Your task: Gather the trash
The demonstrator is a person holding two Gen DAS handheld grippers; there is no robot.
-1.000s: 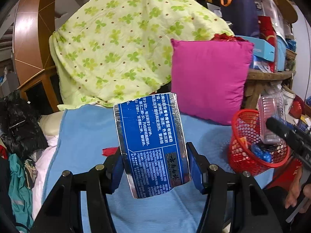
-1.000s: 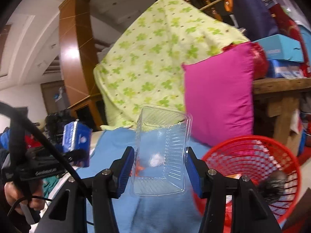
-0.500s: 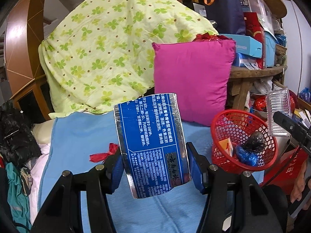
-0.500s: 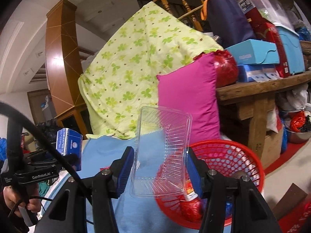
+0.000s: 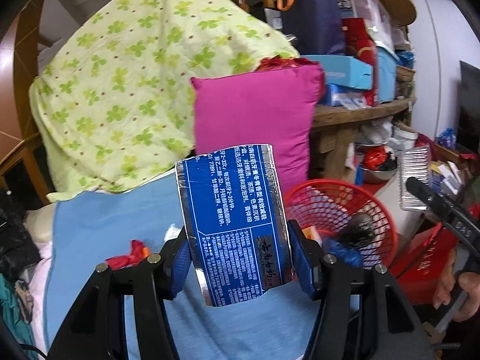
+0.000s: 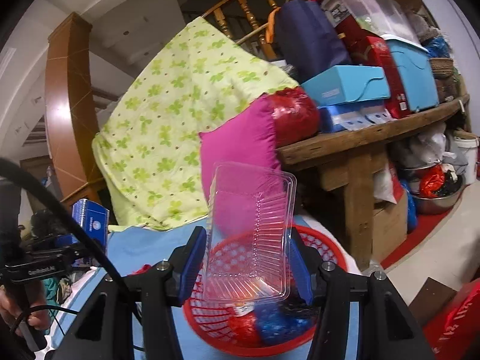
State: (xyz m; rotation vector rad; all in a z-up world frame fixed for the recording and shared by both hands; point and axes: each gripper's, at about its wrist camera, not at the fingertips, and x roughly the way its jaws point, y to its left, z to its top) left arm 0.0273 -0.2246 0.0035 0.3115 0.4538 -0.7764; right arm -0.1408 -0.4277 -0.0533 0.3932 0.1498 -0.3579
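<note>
While left tongs [image 5: 238, 255] grip carton [image 5: 234, 222], only right view shows, seemingly, tray [image 6: 249, 234] over basket [image 6: 327, 258].

Between the left fingers [image 5: 180, 258], the blue carton [image 5: 237, 225] is glossy with foil-bright edges. Between the right fingers [image 6: 192, 255], the ribbed tray [image 6: 249, 234] is clear plastic. Beyond both, the red basket [image 6: 330, 255] is plastic mesh.

Black grippers [image 5: 240, 258], blue-padded jaws, silver screws, black cable [image 6: 60, 207].
</note>
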